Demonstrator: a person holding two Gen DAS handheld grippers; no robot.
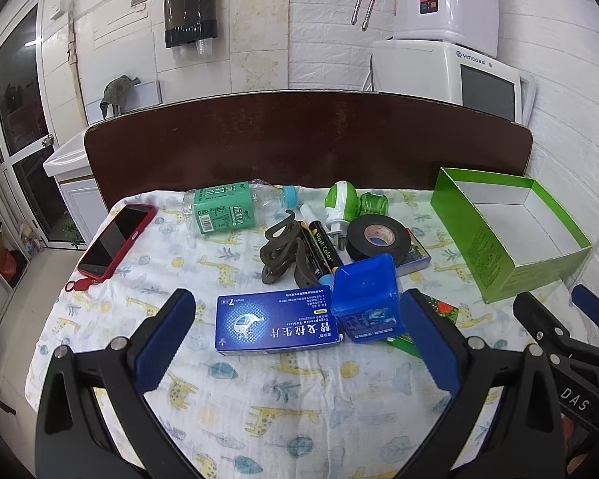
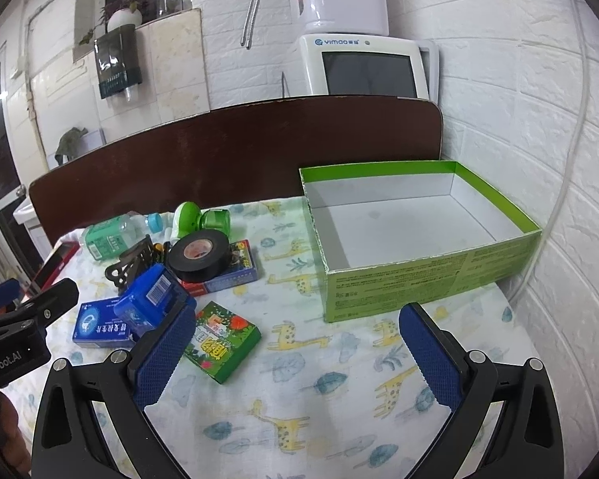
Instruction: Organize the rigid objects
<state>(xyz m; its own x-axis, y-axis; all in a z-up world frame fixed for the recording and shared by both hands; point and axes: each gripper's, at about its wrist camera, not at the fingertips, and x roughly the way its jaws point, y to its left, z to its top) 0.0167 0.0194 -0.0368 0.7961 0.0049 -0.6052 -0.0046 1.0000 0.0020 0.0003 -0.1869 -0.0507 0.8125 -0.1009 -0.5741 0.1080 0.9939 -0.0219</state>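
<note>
Because the green box (image 2: pixel 427 279) stands with nothing inside it at the far right of the desk (image 2: pixel 299 419), hard by the brick wall, it looks meant as the bin for the clutter heaped to its left. The left gripper (image 1: pixel 295 343) hovers low with its fingers apart, bracketing the flat blue packet (image 1: pixel 277 325) and the blue case (image 1: pixel 367 299) that leans on the packet's right end; nothing is clamped, so this seems a lining-up for a first pick. The right gripper (image 2: pixel 299 355) waits with fingers likewise spread over bare cloth, just in front of the box, the green card pack (image 2: pixel 221 339) lying beside its left finger (an easy first catch, probably). Farther back sit the tape roll (image 1: pixel 377 237), bottle (image 1: pixel 227 207) and red phone (image 1: pixel 118 241), untouched.
</note>
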